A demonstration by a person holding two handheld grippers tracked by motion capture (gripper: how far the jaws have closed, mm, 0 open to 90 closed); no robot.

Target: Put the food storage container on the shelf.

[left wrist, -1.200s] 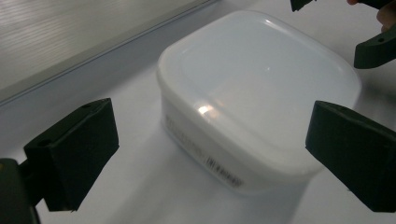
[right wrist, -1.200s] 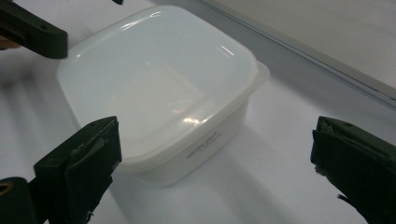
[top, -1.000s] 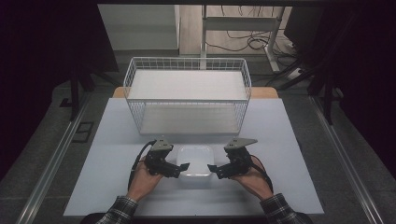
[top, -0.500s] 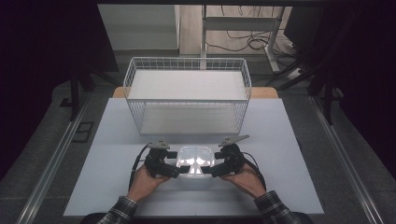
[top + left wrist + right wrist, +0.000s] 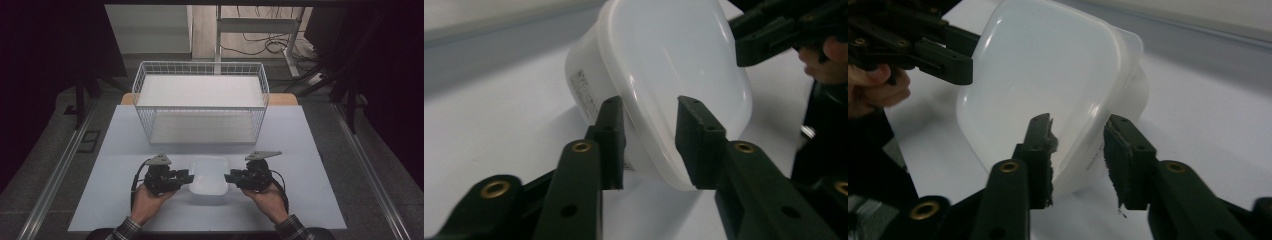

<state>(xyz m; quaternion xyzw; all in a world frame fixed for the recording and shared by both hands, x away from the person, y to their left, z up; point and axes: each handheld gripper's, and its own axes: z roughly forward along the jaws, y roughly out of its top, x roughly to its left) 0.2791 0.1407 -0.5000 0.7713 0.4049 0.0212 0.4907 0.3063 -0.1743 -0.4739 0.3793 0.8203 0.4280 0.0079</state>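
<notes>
With my left claw (image 5: 189,176) at 9 o'clock and my right claw (image 5: 229,178) at 3 o'clock, jaws just closed on the rim of the white tub (image 5: 209,173), which is gripped above the desk (image 5: 310,150), the wire basket (image 5: 200,102) at 12 o'clock awaits it.

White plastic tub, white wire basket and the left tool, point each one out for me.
White plastic tub (image 5: 209,172): high view, middle of its lid.
White wire basket (image 5: 200,64): high view, back rim.
Left tool (image 5: 647,142): left gripper view, midway between its black fingertips, at the tub's edge.
</notes>
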